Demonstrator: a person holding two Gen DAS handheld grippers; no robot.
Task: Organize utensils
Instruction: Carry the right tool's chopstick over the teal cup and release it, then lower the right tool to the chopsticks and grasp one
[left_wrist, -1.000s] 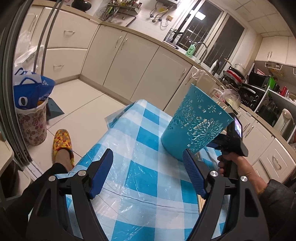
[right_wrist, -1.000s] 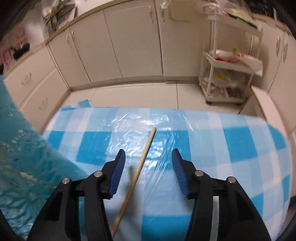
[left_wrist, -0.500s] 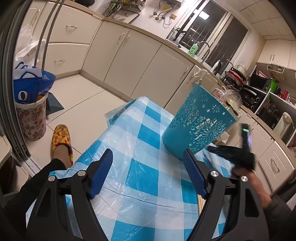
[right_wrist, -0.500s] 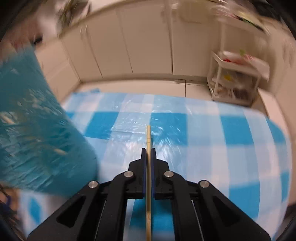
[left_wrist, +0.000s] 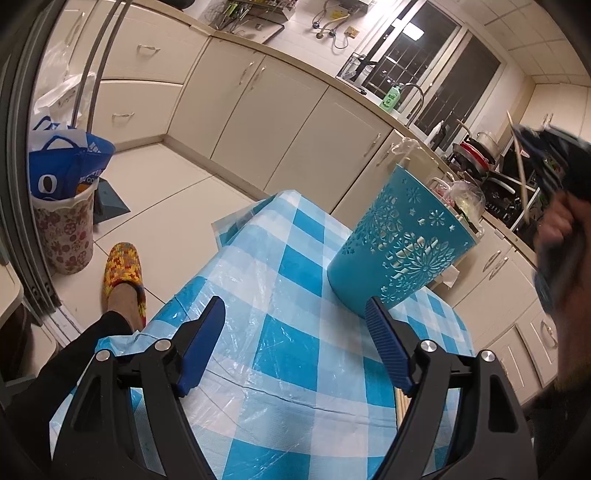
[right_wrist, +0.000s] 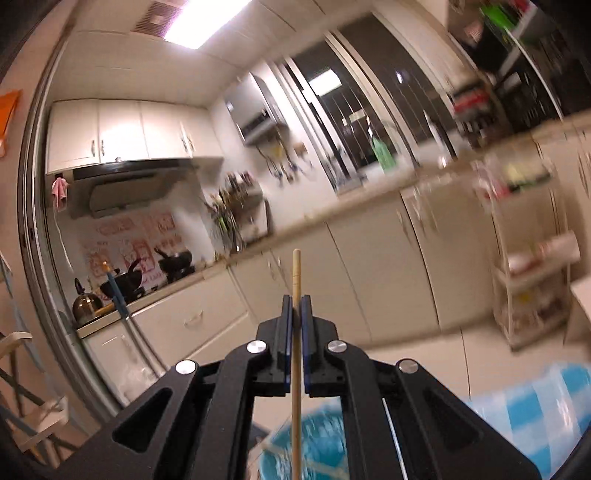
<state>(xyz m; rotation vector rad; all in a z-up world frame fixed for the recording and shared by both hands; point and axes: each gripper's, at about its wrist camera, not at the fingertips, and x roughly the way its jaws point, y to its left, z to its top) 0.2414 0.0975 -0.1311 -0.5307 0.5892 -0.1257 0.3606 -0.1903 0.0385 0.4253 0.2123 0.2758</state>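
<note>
A blue-checked tablecloth (left_wrist: 295, 266) covered the kitchen table, with a teal basket (left_wrist: 399, 243) standing on it. The left gripper (left_wrist: 295, 343) was held wide open, gripping nothing. A wooden chopstick (right_wrist: 296, 332) was pinched upright in the right gripper (right_wrist: 294, 306), above the basket.

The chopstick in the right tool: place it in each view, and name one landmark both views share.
Left wrist view: the chopstick is at the far right, upper half, a thin slanted stick in the raised right tool, above and right of the blue basket.
Right wrist view: it runs up the centre, clamped between the tool's pads, tip towards the cabinets.
Shared landmark: the blue basket, bottom centre in the right view.
</note>
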